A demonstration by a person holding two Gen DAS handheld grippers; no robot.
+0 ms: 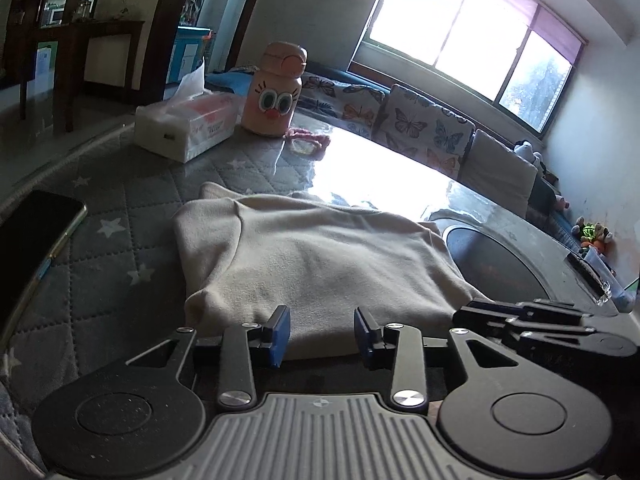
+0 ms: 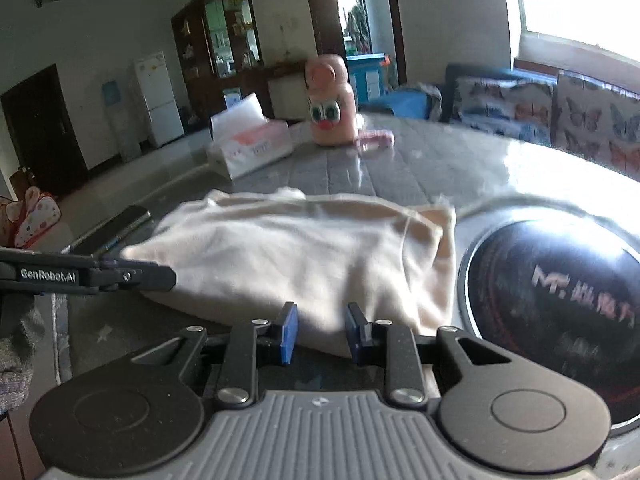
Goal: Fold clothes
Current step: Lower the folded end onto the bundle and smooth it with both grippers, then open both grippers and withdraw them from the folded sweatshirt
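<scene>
1. a cream garment (image 1: 312, 256) lies folded into a thick, roughly rectangular bundle on the bench (image 1: 132, 208), which carries a grey quilted cover printed with white stars.
2. the left gripper (image 1: 322, 334) sits at the bundle's near edge, its blue pads (image 1: 280, 334) standing apart with the cloth's edge just beyond them; nothing is pinched between the jaws.
3. the right gripper (image 2: 318, 332) sits at the near edge of the same bundle toward its right end, its blue pads (image 2: 289, 334) also apart; the cloth lies right behind the gap, and no fabric is visibly clamped.
4. in the left wrist view the right gripper's black linkage shows at the right edge, low over the bundle's near right corner; in the right wrist view the left gripper's black arm reaches in from the left, beside the bundle's left end.
5. to the right of the garment a round black induction cooktop (image 2: 556, 304) is set into the bench, close to the bundle's right edge.
6. a dark phone (image 1: 36, 240) lies flat on the cover to the left of the garment, apart from it.
7. farther back stand a white tissue box (image 1: 184, 124) with a tissue sticking up and a peach-coloured bottle (image 1: 278, 92) with cartoon eyes, side by side; a pink strap (image 1: 308, 140) lies at the bottle's foot.
8. behind the bench runs a sofa with butterfly-print cushions (image 1: 424, 128) under a bright window (image 1: 472, 28).
</scene>
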